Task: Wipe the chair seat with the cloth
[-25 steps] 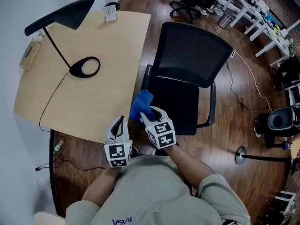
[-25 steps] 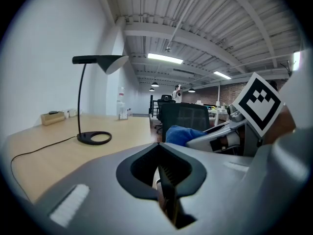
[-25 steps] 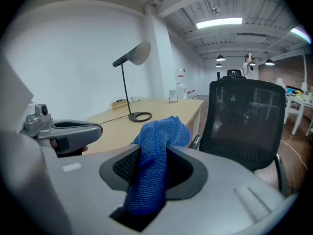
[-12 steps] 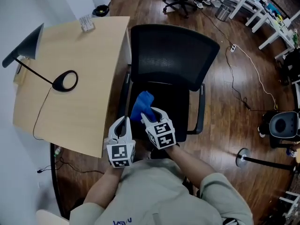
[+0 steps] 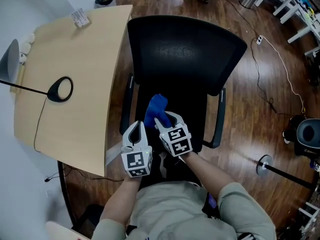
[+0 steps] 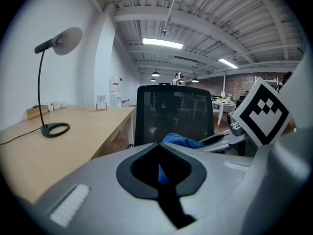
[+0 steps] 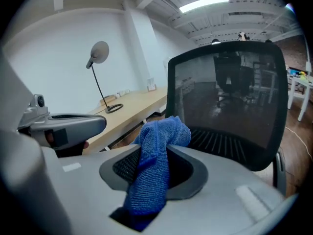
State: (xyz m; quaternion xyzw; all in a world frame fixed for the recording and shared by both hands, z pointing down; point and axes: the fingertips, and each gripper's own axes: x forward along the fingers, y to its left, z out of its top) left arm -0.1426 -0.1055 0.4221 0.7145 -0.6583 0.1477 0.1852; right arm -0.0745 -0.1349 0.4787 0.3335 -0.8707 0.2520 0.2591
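The person stands at the front of a black office chair (image 5: 186, 54), a claw in each hand. The right claw (image 5: 164, 118) is clamped on a blue cloth (image 5: 155, 109). The cloth is pinched between the jaws, with one bunched end sticking up past the tips and the other hanging back through the gap. It is held over the front left part of the chair seat (image 5: 196, 115), and I cannot tell whether it touches the seat.

The left claw (image 5: 135, 129) is just beside the right one, on the side nearer the counter (image 5: 80, 119), at the seat's front left corner. Its jaws are closed together with nothing between them.

The pale wooden counter runs along the chair's left side. On it are the ring base of a desk lamp (image 5: 60, 89) and a small card stand (image 5: 80, 18) at the far end.
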